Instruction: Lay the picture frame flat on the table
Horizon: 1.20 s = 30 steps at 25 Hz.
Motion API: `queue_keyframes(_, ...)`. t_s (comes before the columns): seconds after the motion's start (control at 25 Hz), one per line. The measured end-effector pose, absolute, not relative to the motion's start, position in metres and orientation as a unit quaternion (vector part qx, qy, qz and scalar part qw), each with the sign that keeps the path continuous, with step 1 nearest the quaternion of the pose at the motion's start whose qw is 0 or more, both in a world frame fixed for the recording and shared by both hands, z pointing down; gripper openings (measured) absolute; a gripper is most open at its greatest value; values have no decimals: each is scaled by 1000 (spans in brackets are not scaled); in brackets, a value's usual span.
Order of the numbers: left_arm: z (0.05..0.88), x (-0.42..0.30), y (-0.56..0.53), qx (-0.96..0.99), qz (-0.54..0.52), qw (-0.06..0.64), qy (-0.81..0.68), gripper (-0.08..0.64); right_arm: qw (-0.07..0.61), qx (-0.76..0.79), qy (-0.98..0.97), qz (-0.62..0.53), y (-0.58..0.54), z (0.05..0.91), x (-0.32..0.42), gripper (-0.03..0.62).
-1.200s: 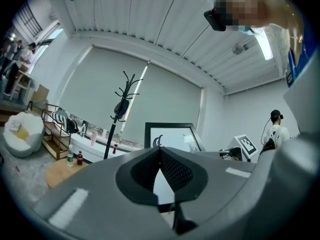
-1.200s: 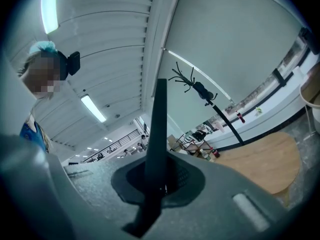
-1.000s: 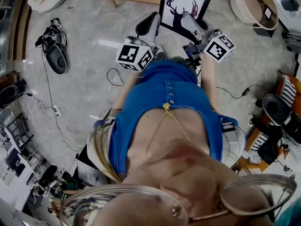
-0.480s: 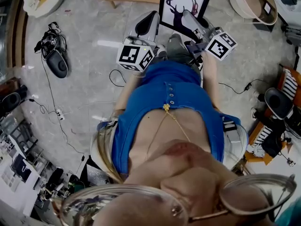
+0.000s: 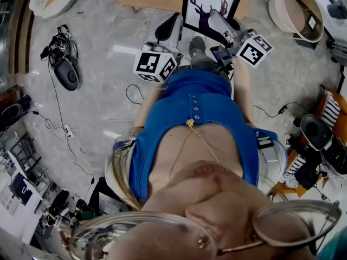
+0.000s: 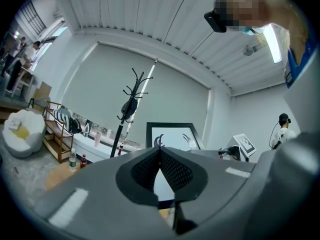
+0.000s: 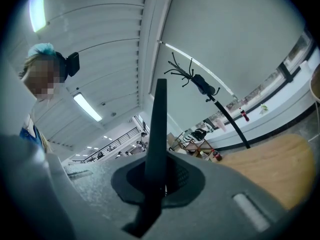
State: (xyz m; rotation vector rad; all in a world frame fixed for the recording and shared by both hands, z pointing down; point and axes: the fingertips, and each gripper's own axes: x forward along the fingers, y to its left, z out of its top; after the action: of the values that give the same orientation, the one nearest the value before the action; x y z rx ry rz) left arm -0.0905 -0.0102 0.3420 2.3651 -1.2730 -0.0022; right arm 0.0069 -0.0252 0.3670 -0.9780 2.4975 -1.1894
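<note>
Moved: shoe (image 5: 197, 44) stepped up just below picture frame (image 5: 209, 7)
Right gripper (image 5: 213, 15): pinching picture frame's edge
Left gripper (image 6: 160, 151): pressed together, empty, beside picture frame

Big indoor lab/recording hall, not a home: stone floor (image 5: 97, 91) w/ power strip (image 5: 66, 129) & loose cables, slatted ceiling (image 6: 150, 14) w/ strip lights (image 7: 87, 107), mezzanine railing (image 7: 107, 146), another person w/ headset (image 6: 284, 129), coat stand (image 6: 131, 109).

Grey marbled floor (image 5: 97, 91), cabled power strip (image 5: 65, 128) at 9 o'clock in head view — overhead a white ribbed ceiling (image 6: 165, 19), lit strip light (image 7: 87, 107), black coat stand (image 6: 131, 104) against a grey blind (image 6: 90, 84).
</note>
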Motion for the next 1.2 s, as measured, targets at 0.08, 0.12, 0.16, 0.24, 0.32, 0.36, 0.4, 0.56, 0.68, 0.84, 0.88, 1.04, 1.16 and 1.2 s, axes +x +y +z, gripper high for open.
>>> queue_keyframes(0.08, 338, -89, -10, 859, 1, 227, -460, -2, 109, -329, 847, -403, -25, 362, 6, 6)
queue_keyframes(0.12, 336, -89, -10, 859, 1, 226, -459, -2, 113, -329, 847, -402, -24, 359, 6, 6)
queue_keyframes(0.16, 334, -88, -11, 861, 0, 225, -457, -2, 116, -328, 847, -402, -24, 356, 6, 6)
queue_keyframes(0.24, 327, -85, -11, 863, -2, 219, -455, -2, 120, -326, 849, -399, -22, 349, 6, 6)
queue_keyframes(0.32, 320, -84, -11, 865, -5, 213, -454, -2, 123, -325, 849, -397, -22, 343, 6, 6)
queue_keyframes(0.36, 317, -84, -10, 866, -6, 212, -453, -2, 127, -325, 849, -397, -21, 340, 5, 6)
queue_keyframes(0.4, 315, -84, -9, 866, -7, 212, -453, -2, 131, -324, 848, -398, -20, 337, 6, 6)
queue_keyframes(0.56, 308, -81, -4, 869, -12, 212, -446, -2, 138, -324, 848, -397, -18, 329, 6, 6)
queue_keyframes(0.68, 299, -84, -2, 870, -14, 213, -444, -2, 128, -324, 849, -397, -18, 323, 4, 6)
queue_keyframes(0.84, 292, -88, -1, 866, -14, 218, -449, -2, 119, -323, 850, -400, -17, 316, 3, 6)
queue_keyframes(0.88, 293, -88, -2, 865, -15, 218, -451, -2, 118, -322, 850, -399, -17, 316, 4, 6)
queue_keyframes(1.04, 299, -87, -1, 865, -12, 214, -455, -2, 117, -316, 854, -397, -18, 322, 4, 6)
queue_keyframes(1.16, 306, -85, -4, 866, -9, 207, -454, -2, 123, -313, 855, -394, -19, 327, 5, 6)
queue_keyframes(1.2, 307, -84, -5, 867, -10, 206, -454, -2, 124, -313, 855, -394, -19, 329, 5, 6)
